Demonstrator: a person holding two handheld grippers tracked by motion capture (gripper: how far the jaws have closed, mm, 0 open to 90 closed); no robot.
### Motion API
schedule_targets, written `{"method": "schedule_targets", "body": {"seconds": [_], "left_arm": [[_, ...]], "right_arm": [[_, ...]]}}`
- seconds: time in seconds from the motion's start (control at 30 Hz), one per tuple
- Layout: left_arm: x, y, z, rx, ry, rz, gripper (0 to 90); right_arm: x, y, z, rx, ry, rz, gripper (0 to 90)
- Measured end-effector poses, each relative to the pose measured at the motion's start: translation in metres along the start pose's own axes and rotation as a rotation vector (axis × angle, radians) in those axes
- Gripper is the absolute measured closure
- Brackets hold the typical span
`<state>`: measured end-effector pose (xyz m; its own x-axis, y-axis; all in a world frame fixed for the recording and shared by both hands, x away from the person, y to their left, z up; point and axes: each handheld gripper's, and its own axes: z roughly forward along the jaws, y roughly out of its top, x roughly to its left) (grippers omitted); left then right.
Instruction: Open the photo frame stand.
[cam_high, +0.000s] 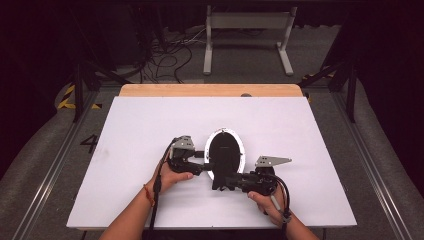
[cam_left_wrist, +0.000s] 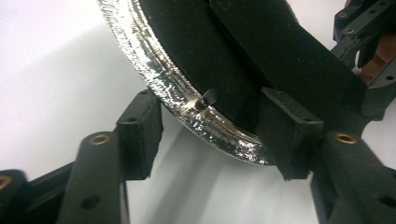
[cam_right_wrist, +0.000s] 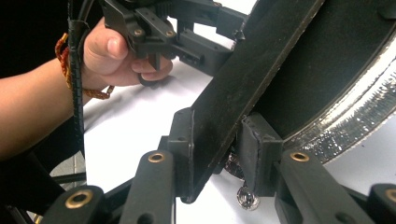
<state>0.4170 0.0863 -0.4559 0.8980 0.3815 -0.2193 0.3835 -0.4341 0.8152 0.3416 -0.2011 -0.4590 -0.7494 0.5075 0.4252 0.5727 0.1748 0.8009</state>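
Observation:
A black oval disc (cam_high: 225, 147) with a crinkled silver rim (cam_left_wrist: 154, 60) lies on the white table (cam_high: 150, 125). A flat black strip (cam_right_wrist: 247, 79) runs across the disc. My right gripper (cam_right_wrist: 219, 149) is shut on the near end of that strip, one pad on each face; in the high view the right gripper (cam_high: 223, 181) comes in from the disc's lower right. My left gripper (cam_left_wrist: 210, 135) straddles the silver rim, one pad outside it and one over the black face, with no firm press visible. From above, the left gripper (cam_high: 205, 161) is at the disc's left edge.
A small black screw (cam_left_wrist: 205, 99) sticks out of the rim between my left jaws. A small silver nut (cam_right_wrist: 245, 198) lies under the right pads. A wooden strip (cam_high: 210, 90) borders the table's far edge, with a metal frame (cam_high: 247, 35) and cables on the floor beyond.

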Motion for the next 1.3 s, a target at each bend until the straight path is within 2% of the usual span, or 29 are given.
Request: {"method": "schedule_targets", "body": {"seconds": [0.1,0.2,0.23,0.33,0.43,0.57,0.73,0.83,0.9,0.93,1.03,1.13,1.3], "left_arm": [[-0.002,0.001,-0.009,-0.041,0.009,0.022,50.0],[-0.006,0.003,-0.018,-0.091,0.003,0.047,60.1],[-0.008,0.004,-0.02,-0.087,0.013,0.067,61.2],[-0.012,0.005,-0.023,-0.086,0.024,0.086,62.0],[-0.013,0.004,-0.022,-0.086,0.0,0.074,58.4],[-0.015,0.004,-0.017,-0.075,0.001,0.074,54.8],[-0.013,0.003,-0.012,-0.065,-0.026,0.052,47.1],[-0.013,0.002,-0.004,-0.044,-0.068,0.034,42.0],[-0.011,0.002,-0.004,-0.059,-0.075,0.031,45.4],[-0.01,0.001,-0.006,-0.067,-0.062,0.038,55.5],[-0.011,0.002,-0.008,-0.077,-0.075,0.049,58.7],[-0.015,0.004,-0.009,-0.077,-0.059,0.072,60.6],[-0.024,0.009,-0.013,-0.092,0.009,0.138,63.0]], "right_arm": [[0.0,0.0,0.0,0.017,-0.017,-0.005,68.6],[0.0,0.0,0.0,0.049,-0.055,-0.02,70.8],[-0.001,0.0,0.0,0.052,-0.055,-0.02,71.9],[-0.002,-0.001,0.0,0.052,-0.057,-0.022,72.8],[0.001,0.0,0.001,0.059,-0.073,-0.041,72.7],[0.002,-0.001,0.001,0.057,-0.081,-0.057,72.8],[0.003,-0.001,0.001,0.054,-0.08,-0.076,72.8],[0.006,0.001,0.001,0.052,-0.08,-0.102,72.9],[0.006,0.001,0.001,0.053,-0.087,-0.106,72.8],[0.005,0.0,0.001,0.058,-0.084,-0.107,72.8],[0.004,0.0,0.001,0.058,-0.084,-0.108,72.8],[0.002,0.0,0.001,0.063,-0.087,-0.098,72.9],[0.002,0.001,0.0,0.062,-0.096,-0.099,77.0]]}}
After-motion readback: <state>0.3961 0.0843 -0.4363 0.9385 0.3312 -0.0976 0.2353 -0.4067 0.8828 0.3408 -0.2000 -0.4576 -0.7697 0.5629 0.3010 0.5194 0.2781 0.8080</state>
